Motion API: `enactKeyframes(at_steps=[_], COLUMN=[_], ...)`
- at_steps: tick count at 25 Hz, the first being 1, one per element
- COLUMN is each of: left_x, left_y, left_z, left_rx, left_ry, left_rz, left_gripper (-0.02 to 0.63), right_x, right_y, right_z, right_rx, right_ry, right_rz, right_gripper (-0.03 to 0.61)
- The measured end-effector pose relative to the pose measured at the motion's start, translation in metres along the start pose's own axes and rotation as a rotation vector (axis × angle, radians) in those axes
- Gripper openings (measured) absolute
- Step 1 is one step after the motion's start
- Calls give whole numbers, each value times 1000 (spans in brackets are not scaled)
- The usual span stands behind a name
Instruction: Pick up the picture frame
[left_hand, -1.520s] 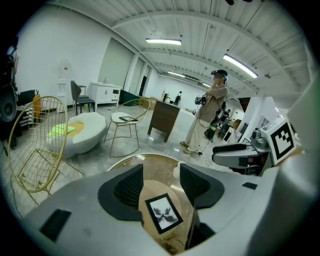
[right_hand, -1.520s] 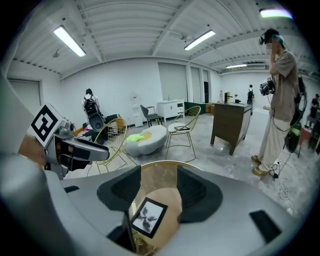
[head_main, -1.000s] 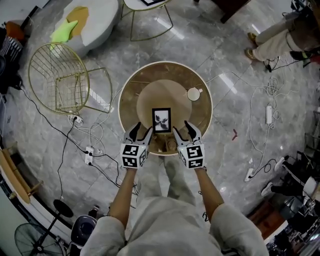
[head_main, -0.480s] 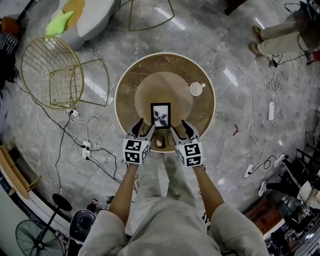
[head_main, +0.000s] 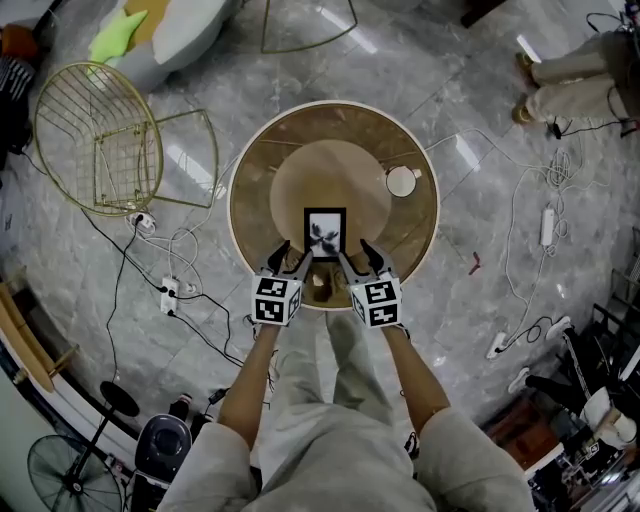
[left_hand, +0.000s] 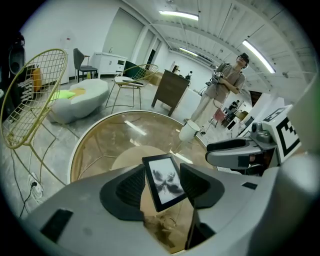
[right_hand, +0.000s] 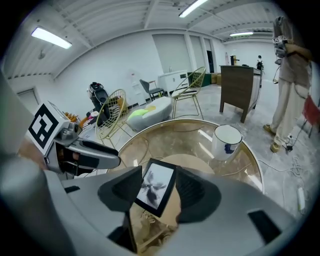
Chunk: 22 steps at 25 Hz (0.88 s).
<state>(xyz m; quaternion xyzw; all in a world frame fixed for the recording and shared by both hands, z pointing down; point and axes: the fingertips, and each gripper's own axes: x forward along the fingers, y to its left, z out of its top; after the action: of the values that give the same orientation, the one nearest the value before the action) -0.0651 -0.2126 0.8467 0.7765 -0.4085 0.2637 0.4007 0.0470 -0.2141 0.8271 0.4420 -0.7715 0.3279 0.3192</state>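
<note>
Head view: shows the frame (head_main: 324, 233) on the round glass table (head_main: 240, 170), toward its near edge; puts the left gripper (head_main: 292, 258) and the right gripper (head_main: 353, 255) just beside its lower corners, one each side; leaves the mug (head_main: 401, 181) well apart, behind and to the right.

Left gripper view: shows jaws spread and clamped on nothing; catches the frame (left_hand: 164, 181) in the gap between them, tilted; cannot tell whether touching.

Right gripper view: likewise released, jaws wide; catches the frame (right_hand: 156, 186) between them, leaning; shows the mug (right_hand: 227, 141) beyond, on the same table.

Could go wrong, judging from here: closing one side before the other, likely to twist or topple a frame seemingly only propped; pinching the thin rim alone, likely to let it slip out; pushing forward, apt to slide it across smooth glass.

Looks slim: black border, white picture with a dark leafy figure, flat face; probably light and rigid.
</note>
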Motion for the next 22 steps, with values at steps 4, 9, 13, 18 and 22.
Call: enactKeyframes(at_steps=[4, 9, 13, 18, 22], left_x=[18, 36, 45, 58, 66], left_y=[3, 6, 13, 23, 26], left_z=[-10, -22, -30, -44, -49], left_rx=[-4, -9, -23, -18, -24], left_ry=[29, 64, 83, 120, 142], left_rz=[-6, -15, -14, -9, -9], left_gripper=[212, 212, 210, 210, 210], right_x=[19, 35, 46, 61, 71], right_y=[-3, -8, -10, -11, -14], right_z=[-13, -28, -38, -48, -54], right_rx=[1, 1, 12, 14, 30], right_ry=[41, 88, 117, 151, 176], right_rz=[7, 3, 0, 2, -2], right_gripper=[213, 212, 209, 204, 201])
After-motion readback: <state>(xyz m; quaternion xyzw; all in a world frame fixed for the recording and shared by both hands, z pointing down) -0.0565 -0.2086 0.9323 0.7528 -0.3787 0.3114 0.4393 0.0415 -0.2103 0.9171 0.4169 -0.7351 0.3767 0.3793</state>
